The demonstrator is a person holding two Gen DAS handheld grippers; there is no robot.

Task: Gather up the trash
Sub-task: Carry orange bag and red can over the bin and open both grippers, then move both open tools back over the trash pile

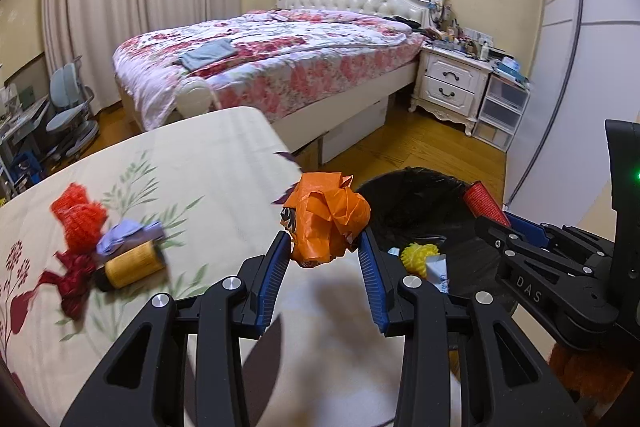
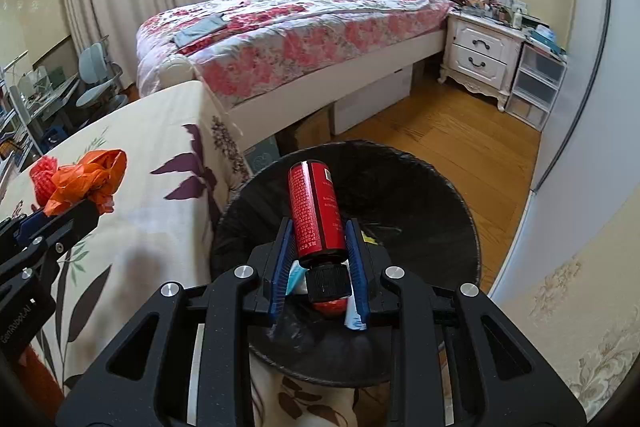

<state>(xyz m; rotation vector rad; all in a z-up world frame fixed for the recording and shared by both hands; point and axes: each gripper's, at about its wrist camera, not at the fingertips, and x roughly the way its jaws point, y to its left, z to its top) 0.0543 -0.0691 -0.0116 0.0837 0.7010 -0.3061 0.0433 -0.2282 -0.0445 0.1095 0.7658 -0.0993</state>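
The right tool (image 2: pixel 316 227) grips a red bottle (image 2: pixel 316 211) over the bin (image 2: pixel 440 195); the left tool (image 1: pixel 324 247) pinches an orange bag (image 1: pixel 324 219). Some trash is already binned. At nine o'clock on the desk (image 1: pixel 200 155), a net (image 1: pixel 78 219) and roll (image 1: pixel 132 265) remain.

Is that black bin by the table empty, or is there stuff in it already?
Not empty. The black bin already holds a yellow ball-like piece and a pale wrapper near its bottom. How full it is overall, I cannot tell.

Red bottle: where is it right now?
In the right wrist view the red bottle is clamped in the right gripper, held over the black-lined trash bin, right of the table.
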